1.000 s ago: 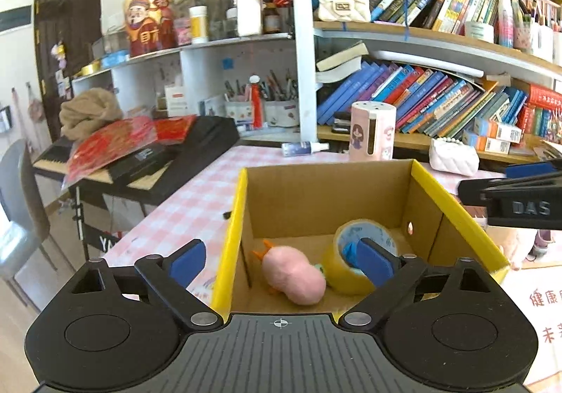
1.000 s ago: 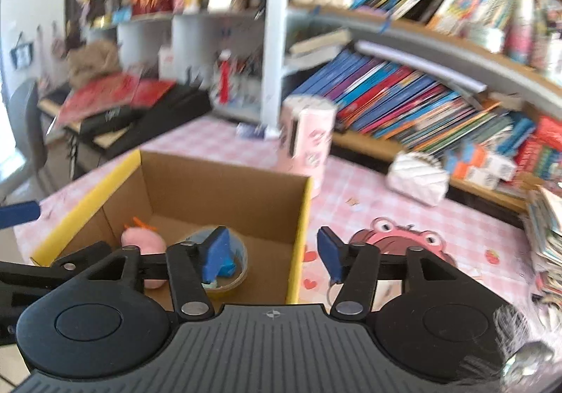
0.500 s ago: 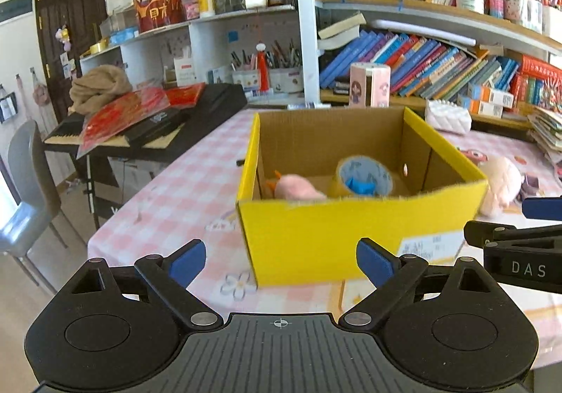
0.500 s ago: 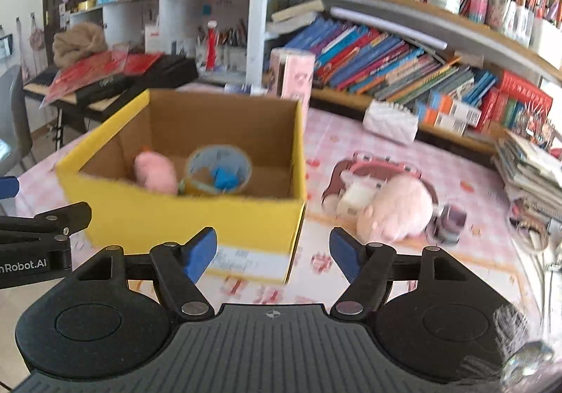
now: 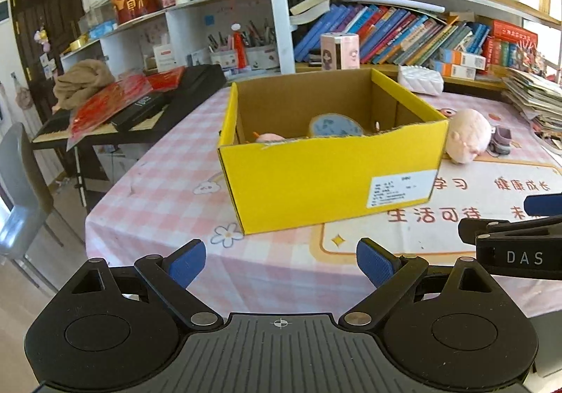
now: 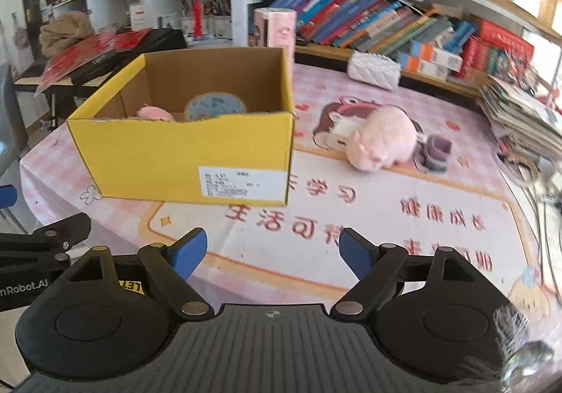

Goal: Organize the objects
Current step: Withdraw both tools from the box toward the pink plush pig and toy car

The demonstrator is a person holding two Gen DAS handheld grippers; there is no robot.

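Both grippers, left (image 5: 280, 257) and right (image 6: 270, 247), pulled back from box (image 5: 330, 178), fingers released, empty; tape (image 5: 335, 127) now inside box; pink plush (image 6: 381, 138) on tabletop (image 6: 368, 210) likely next

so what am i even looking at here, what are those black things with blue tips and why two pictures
Those are two hand-held grippers, one in each of a person's hands, with no robot arm. Each carries a fisheye camera looking forward along its fingers, so you get one picture per gripper. The left gripper and the right gripper are both open and hold nothing. Ahead, on a pink checked tablecloth, stands a yellow cardboard box with a roll of tape and a small pink toy inside. Outside the box, to its right, lie a pink plush pig and a small purple toy. Bookshelves fill the background.
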